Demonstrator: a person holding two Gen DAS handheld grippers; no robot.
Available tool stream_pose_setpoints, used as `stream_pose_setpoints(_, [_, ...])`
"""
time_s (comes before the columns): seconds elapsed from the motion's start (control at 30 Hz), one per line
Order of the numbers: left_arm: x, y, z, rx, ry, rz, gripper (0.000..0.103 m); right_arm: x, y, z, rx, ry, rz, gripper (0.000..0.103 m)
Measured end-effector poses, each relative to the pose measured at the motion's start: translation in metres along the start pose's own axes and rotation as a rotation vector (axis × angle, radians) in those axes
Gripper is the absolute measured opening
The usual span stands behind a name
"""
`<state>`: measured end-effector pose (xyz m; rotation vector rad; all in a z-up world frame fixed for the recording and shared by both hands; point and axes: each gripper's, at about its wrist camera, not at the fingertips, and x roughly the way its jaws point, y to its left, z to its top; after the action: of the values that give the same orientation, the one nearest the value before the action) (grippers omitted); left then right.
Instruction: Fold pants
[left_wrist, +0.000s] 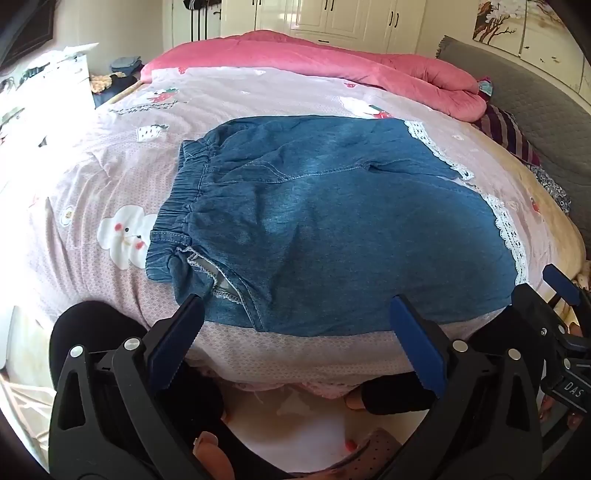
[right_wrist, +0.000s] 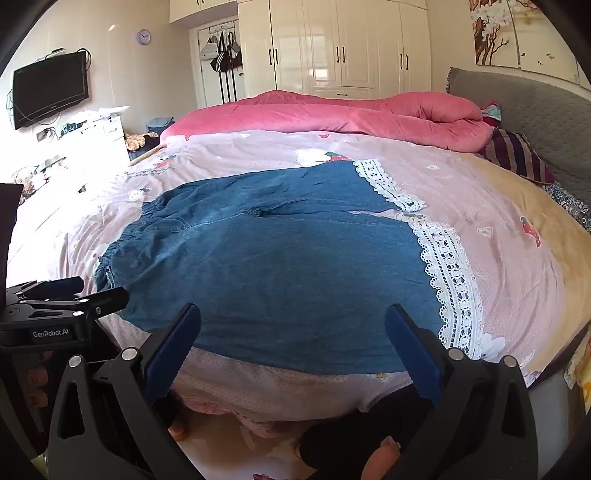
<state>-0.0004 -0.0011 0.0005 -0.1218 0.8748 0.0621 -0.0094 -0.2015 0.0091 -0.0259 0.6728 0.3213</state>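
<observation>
Left wrist view: denim pants lie spread flat mid-frame on bed, unfolded. Left gripper and right gripper jaws spread, empty. Every fold remains.

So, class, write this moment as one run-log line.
stage: before first fold | denim pants: flat on bed, unheld | left gripper: open, empty | right gripper: open, empty

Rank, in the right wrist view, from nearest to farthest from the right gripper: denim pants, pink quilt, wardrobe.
From the right gripper, open at the bed's near edge:
1. Denim pants, spread flat just ahead of the fingers.
2. Pink quilt, bunched along the bed's far side.
3. Wardrobe, against the back wall.
</observation>
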Motion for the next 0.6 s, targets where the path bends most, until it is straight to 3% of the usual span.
stream_pose_setpoints(0.27, [-0.002,-0.009,0.000,0.035,-0.009,-0.007,0.094,-0.002,0.001,0.000,-0.015,-0.002,-0.010,0.099])
stream_pose_setpoints(0.3, [-0.003,0.000,0.002,-0.009,-0.009,-0.001,0.094,-0.002,0.002,0.001,-0.018,-0.001,-0.015,0.099])
stream_pose_setpoints(0.6, [-0.003,0.000,0.003,-0.003,-0.013,-0.013,0.094,-0.002,0.004,0.002,-0.023,-0.005,-0.019,0.099])
